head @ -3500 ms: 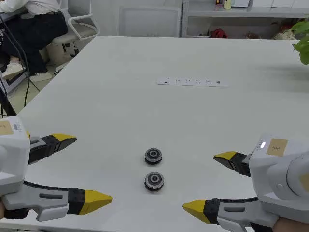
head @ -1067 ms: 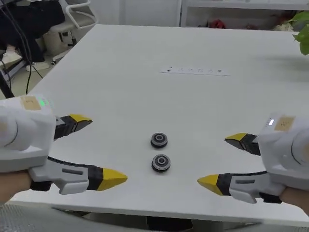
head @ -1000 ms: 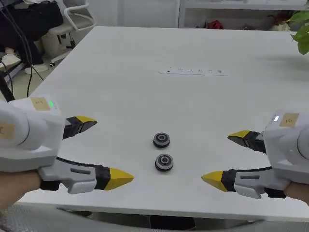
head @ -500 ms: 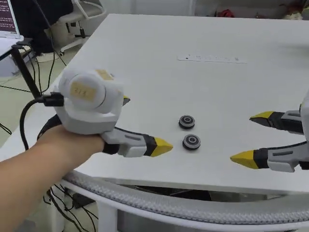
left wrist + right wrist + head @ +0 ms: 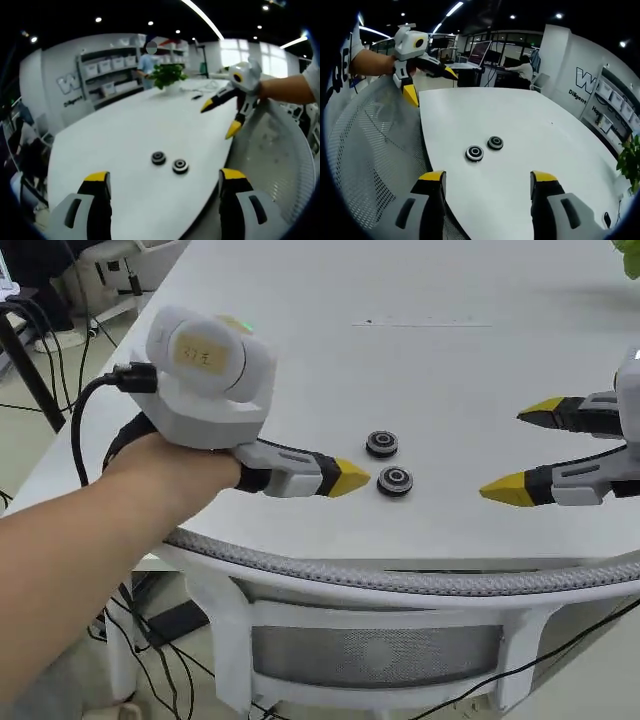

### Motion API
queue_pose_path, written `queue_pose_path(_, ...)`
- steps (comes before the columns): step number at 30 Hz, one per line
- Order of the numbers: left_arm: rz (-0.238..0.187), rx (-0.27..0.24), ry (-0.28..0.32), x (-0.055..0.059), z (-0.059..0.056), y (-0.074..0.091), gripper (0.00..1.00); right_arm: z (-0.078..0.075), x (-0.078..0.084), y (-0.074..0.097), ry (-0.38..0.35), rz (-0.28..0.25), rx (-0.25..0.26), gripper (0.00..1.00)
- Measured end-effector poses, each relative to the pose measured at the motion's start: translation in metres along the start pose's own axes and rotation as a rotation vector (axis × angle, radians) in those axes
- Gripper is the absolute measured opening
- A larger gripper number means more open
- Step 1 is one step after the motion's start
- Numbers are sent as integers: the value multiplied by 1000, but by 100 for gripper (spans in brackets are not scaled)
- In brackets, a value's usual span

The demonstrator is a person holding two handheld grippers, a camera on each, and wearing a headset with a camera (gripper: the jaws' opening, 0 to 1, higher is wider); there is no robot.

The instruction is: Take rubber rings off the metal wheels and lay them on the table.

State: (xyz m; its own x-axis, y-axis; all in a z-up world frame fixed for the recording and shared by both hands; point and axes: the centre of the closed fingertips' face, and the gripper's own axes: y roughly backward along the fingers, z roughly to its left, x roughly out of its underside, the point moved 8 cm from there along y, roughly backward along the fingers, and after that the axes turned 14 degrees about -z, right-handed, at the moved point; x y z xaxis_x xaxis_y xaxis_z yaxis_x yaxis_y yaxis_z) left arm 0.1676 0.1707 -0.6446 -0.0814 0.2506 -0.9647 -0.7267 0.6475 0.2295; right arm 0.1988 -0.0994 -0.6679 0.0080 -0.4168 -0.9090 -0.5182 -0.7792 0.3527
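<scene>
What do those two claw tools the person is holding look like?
The left gripper and right gripper each have a rounded white housing and grey jaws turning black, ending in yellow pointed tips. The left one bears a tan handwritten sticker, a green light and a black cable.

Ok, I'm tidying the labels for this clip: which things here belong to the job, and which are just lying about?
Job: far wheel and near wheel, rubber rings on; left gripper, right gripper, both open; table.
Lying about: power strip, plant, mesh chair.
</scene>
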Motion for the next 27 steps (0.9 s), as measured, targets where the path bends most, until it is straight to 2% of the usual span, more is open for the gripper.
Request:
queue_pose_path(4,33,9,27,5,0,-2,91,-1,-1,-2,7,-6,-6,67)
queue_pose_path(10,14,32,33,3,-2,-1,91,5,-2,-4,39,-10,-49,68)
queue_pose_path(15,26,38,53,5,0,-2,91,7,-3,-5,21,-21,-74,68)
queue_pose_path(21,33,30,26,5,0,-3,91,7,-5,-4,-9,-43,-93,67)
queue_pose_path(24,34,15,20,5,1,-2,91,3,-3,-4,-46,-63,-88,67)
queue_pose_path(27,40,11,49,6,3,-3,91,0,-4,-2,-85,-80,-73,67)
